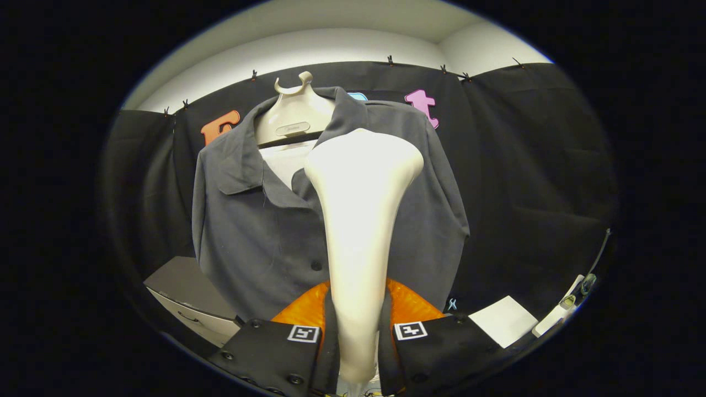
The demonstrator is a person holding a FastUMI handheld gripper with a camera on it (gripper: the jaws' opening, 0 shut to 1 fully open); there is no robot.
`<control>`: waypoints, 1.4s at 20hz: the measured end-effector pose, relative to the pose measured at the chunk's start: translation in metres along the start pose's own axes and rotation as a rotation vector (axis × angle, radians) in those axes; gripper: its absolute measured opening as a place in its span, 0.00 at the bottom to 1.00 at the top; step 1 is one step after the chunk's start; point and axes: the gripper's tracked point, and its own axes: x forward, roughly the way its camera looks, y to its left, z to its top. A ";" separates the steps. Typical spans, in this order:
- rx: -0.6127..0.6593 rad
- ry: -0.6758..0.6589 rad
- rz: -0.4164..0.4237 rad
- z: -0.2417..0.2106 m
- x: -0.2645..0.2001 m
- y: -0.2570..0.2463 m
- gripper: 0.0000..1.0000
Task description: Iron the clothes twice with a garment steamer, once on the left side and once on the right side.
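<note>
In the gripper view, the gripper (pixel 357 336) points forward and a bit up at a hanging shirt. Its two fingers (pixel 276 353) sit low and close together, one on each side of a thin white handle. Both fingers press on that handle, so the gripper is closed tight around the garment steamer (pixel 361 220). The steamer stands up straight between the fingers. Its handle is thin near the fingers and gets wider toward the top, where the broad head is. The head sits in front of the chest of the shirt, near the collar. I cannot tell if the head touches the cloth.

The shirt (pixel 259 231) is dark grey with a collar and dark buttons down the front. It hangs on a pale hanger (pixel 295 118) with a hook on top. The collar is open, and something white shows inside the neck. The steamer head covers the middle of the shirt, a bit toward the side away from the open collar flap.

Behind the shirt hangs the black cloth wall, held up by small clips along its top. Above it is a pale wall and ceiling. Low beside the shirt is a grey cabinet (pixel 185 300) with a drawer handle. On the other side, low down, lies a white sheet (pixel 503 321) and a small white thing (pixel 557 317) with a thin cord.
</note>
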 end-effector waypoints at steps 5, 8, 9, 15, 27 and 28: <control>0.001 -0.009 0.022 0.016 0.018 -0.008 0.36; 0.013 -0.009 0.031 0.018 0.031 -0.012 0.36; 0.013 -0.008 0.039 0.017 0.034 -0.011 0.36; 0.030 0.006 0.078 0.004 0.046 -0.012 0.36; 0.019 0.107 0.099 -0.060 0.055 -0.021 0.36; 0.024 0.115 0.101 -0.067 0.056 -0.021 0.36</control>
